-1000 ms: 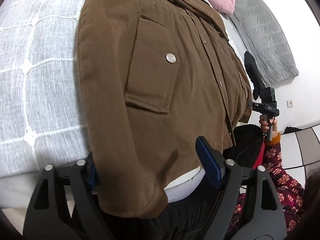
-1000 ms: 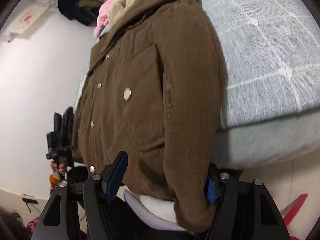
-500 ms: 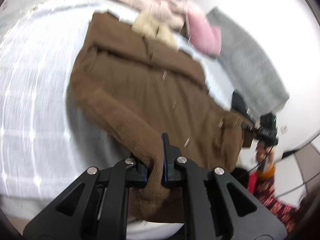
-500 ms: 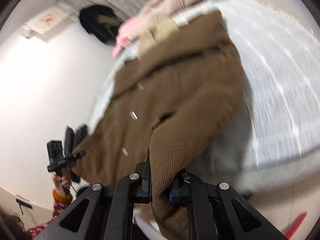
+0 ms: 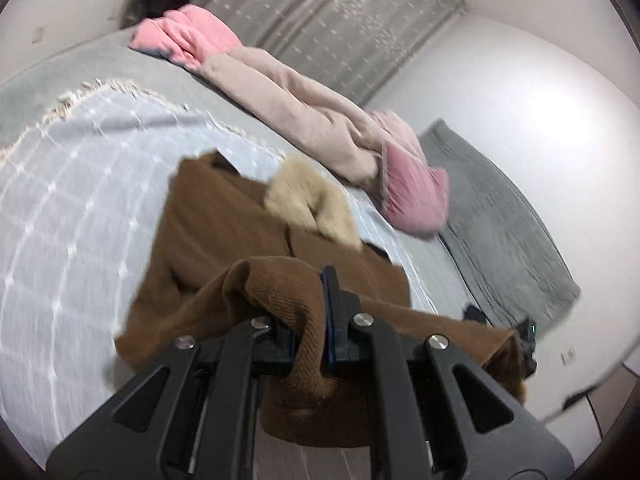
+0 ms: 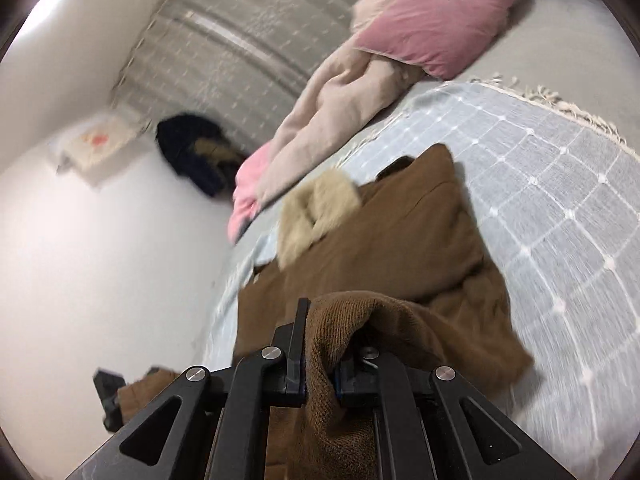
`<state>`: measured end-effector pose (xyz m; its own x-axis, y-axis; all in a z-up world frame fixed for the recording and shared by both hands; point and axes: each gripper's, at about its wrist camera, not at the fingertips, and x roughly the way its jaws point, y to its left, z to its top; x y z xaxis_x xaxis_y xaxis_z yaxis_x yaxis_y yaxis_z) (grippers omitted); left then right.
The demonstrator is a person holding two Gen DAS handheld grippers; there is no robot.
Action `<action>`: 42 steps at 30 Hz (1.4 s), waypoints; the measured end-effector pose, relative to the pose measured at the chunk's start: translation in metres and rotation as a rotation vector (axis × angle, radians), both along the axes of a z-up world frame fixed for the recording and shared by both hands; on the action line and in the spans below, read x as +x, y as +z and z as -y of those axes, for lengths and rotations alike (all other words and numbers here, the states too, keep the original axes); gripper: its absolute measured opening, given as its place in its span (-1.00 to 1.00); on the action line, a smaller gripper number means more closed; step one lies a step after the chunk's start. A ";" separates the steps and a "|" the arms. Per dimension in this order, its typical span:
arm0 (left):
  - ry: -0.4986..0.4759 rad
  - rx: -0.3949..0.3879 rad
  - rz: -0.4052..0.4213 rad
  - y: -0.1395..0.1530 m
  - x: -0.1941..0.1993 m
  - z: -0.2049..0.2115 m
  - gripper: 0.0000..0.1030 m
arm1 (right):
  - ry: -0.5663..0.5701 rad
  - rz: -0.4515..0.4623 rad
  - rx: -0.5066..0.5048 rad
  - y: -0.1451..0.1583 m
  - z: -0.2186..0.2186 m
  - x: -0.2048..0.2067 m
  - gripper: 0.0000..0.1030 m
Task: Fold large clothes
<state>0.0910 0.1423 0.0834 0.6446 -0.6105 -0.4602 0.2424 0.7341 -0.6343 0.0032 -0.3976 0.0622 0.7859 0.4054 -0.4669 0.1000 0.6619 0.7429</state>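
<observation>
A brown corduroy jacket (image 5: 224, 240) with a beige fleece collar (image 5: 316, 204) lies on a pale blue checked blanket (image 5: 80, 184). My left gripper (image 5: 310, 320) is shut on the jacket's ribbed bottom hem and holds it lifted above the blanket. My right gripper (image 6: 320, 344) is shut on the other end of the same hem of the jacket (image 6: 380, 248), lifted too. The collar (image 6: 316, 212) lies at the far end. The lower half of the jacket is raised toward the collar and hides the front buttons.
Beyond the jacket lie a pink pillow (image 5: 412, 192) and a long pale pink bundle (image 5: 288, 104). A grey quilt (image 5: 496, 236) hangs on the right. A dark garment (image 6: 192, 152) hangs on the white wall. Grey curtains (image 5: 332, 12) fill the back.
Both grippers closed on the jacket's bottom hem, which hung over the bed edge, and have lifted it up and forward over the bed toward the collar.
</observation>
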 end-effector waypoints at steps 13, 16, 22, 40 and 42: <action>0.154 0.226 -0.110 -0.080 0.148 0.027 -0.63 | -0.167 -0.076 0.049 -0.067 0.064 0.110 -0.77; 0.154 0.372 -0.168 -0.105 0.160 0.045 -0.56 | -0.158 -0.164 0.007 -0.092 0.061 0.129 -0.65; 0.086 0.256 -0.149 -0.087 0.152 0.025 -0.14 | -0.107 -0.103 0.105 -0.081 0.077 0.125 -0.55; 0.017 0.548 -0.106 -0.100 0.176 0.010 0.57 | -0.230 -0.021 -0.165 -0.022 0.095 0.100 0.35; -0.018 0.532 -0.153 -0.107 0.191 0.016 0.50 | -0.166 -0.111 -0.216 -0.032 0.083 0.121 0.35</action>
